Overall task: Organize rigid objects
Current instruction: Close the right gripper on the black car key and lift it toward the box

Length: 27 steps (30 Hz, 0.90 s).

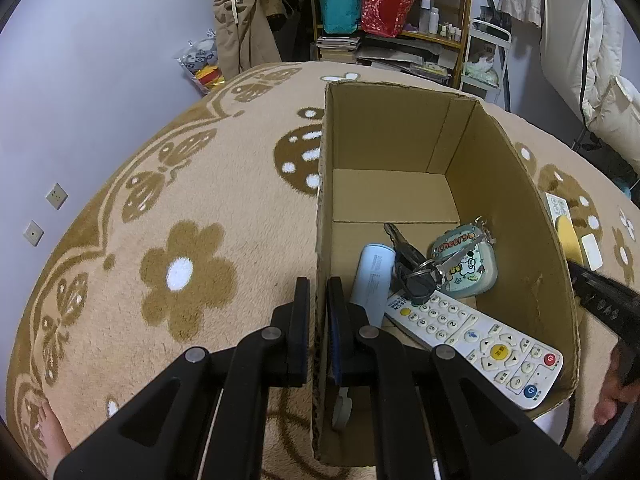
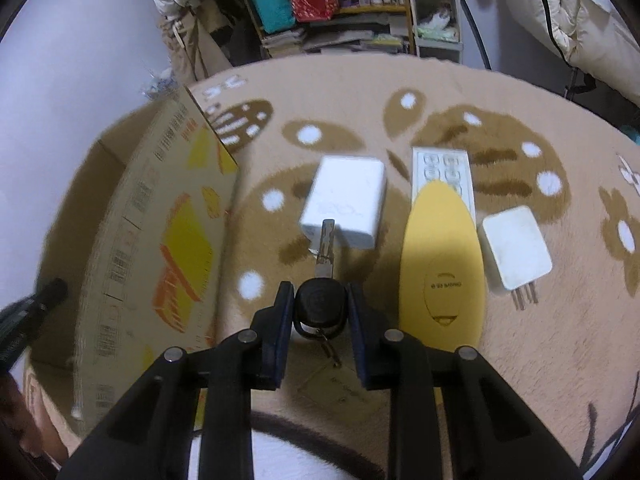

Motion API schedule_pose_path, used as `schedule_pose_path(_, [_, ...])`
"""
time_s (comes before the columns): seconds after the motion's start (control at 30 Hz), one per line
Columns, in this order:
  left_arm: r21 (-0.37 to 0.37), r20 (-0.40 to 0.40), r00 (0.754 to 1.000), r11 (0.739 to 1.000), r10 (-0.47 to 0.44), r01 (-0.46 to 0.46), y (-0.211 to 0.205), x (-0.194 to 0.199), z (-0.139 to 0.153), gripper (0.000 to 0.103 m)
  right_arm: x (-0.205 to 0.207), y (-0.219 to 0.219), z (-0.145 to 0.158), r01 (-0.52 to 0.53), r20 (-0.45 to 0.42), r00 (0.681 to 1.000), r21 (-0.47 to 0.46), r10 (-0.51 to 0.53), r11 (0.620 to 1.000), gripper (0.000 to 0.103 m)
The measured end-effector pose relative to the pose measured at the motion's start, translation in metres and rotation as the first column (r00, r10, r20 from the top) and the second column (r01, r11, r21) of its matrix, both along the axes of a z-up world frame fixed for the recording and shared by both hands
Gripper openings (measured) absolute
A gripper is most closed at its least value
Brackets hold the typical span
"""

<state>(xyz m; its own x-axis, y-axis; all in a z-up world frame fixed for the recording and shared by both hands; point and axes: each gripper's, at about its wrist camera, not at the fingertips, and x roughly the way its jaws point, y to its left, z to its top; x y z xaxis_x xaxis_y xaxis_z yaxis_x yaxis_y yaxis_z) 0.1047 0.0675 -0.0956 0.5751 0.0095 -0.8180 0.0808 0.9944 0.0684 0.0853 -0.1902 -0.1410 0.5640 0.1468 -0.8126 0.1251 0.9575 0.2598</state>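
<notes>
On the flower-patterned rug [image 1: 192,208] stands an open cardboard box [image 1: 516,184], and on its floor lie a white remote control [image 1: 480,340], a pale blue cylinder [image 1: 374,276], a bunch of keys [image 1: 416,276] and a small cartoon-printed pouch [image 1: 468,264]. Left gripper [image 1: 319,292] is pressed together on the box's near side wall, one finger inside and one outside. Right gripper [image 2: 318,304] pinches the black head of a car key [image 2: 319,306], its metal blade pointing forward above the rug. Beyond it on the rug lie a white power bank [image 2: 346,200], a yellow oval remote [image 2: 442,260], a white buttoned remote [image 2: 442,162] partly beneath it, and a white plug charger [image 2: 514,248].
</notes>
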Motion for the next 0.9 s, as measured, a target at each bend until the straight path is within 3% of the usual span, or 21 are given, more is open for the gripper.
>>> schedule_pose_path(0.37, [-0.006,-0.001,1.000,1.000,0.002,-0.002,0.000,0.000,0.001,0.009,-0.010,0.016,0.064,-0.042,0.174,0.984,0.004,0.040,0.999,0.028])
schedule_pose_path(0.9, [0.003,-0.001,1.000,1.000,0.001,-0.001,0.000,0.001,0.002,0.009,-0.016,0.022,0.119,-0.050,0.281,0.959,0.055,0.032,0.997,0.028])
